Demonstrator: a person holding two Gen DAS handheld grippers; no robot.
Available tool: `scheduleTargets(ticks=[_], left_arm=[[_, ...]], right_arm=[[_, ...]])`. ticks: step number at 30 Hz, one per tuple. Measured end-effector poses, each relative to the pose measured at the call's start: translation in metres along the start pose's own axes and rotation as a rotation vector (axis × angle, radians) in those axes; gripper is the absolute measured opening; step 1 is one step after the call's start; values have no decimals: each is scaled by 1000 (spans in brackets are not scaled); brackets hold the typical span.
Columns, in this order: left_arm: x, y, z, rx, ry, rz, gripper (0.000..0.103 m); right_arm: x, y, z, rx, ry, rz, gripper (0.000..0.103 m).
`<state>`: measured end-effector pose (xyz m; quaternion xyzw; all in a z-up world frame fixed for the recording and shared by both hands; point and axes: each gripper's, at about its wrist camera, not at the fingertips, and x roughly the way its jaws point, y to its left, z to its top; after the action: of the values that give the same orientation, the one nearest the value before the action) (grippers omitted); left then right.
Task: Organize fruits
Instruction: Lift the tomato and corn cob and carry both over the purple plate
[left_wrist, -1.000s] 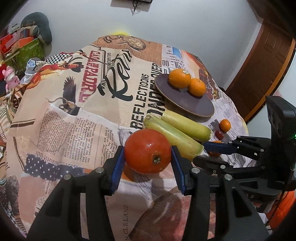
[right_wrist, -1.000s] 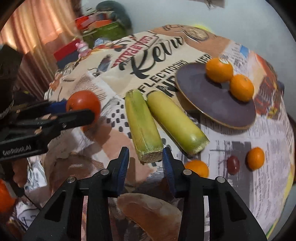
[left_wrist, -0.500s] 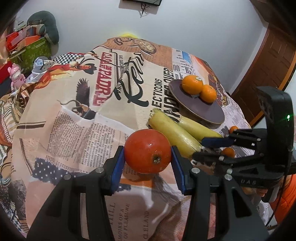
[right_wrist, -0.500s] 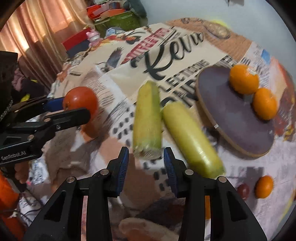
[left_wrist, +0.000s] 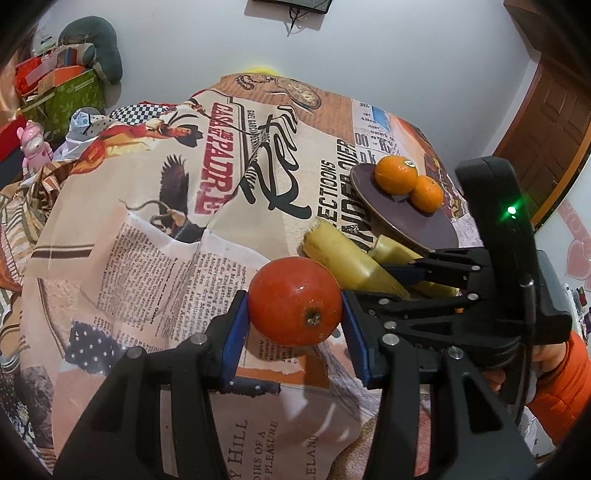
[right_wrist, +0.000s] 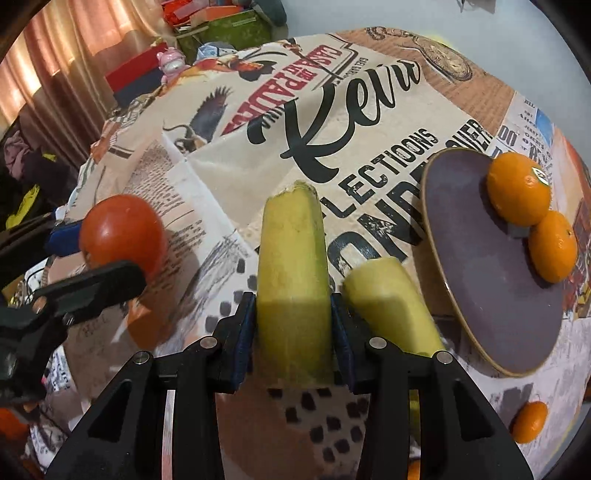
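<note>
Left gripper (left_wrist: 293, 315) clamps a red-orange tomato (left_wrist: 294, 301) above the printed tablecloth (left_wrist: 155, 236). Right gripper (right_wrist: 293, 328) is clamped on a yellow-green stalk (right_wrist: 293, 269), left of the purple plate (right_wrist: 487, 266) bearing two oranges (right_wrist: 519, 190).

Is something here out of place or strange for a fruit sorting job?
Mostly tidy. The purple plate holds only two oranges, crowded at its far edge. One small orange lies loose on the tablecloth. The yellow-green stalks have rough cut ends and look unlike the round fruit.
</note>
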<state>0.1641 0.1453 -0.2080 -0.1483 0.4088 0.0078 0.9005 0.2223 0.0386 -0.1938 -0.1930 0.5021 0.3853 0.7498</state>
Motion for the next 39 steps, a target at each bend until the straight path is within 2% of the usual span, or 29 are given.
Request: scheduleTargets(ticks=[9,14,22,30,39], left_arm=[[-1,1,3,0,1,11,49],[-10,-10,11,20,-23,19,49],[-16,-41,31,71,-64,12,49],[2,-75,58,127,-70,-9,49],[38,-103,88,174,-53,-40,49]], right_arm=[[-11,3,-3,19,-65,-39,35],[-41,-7,-14,55,-139,-24,35],[-92,-36,-25,115,-252,-54,35],[-123,-77,-35,198,-333,-112,35],[-124,-120,-38,263,-357,-156,35]])
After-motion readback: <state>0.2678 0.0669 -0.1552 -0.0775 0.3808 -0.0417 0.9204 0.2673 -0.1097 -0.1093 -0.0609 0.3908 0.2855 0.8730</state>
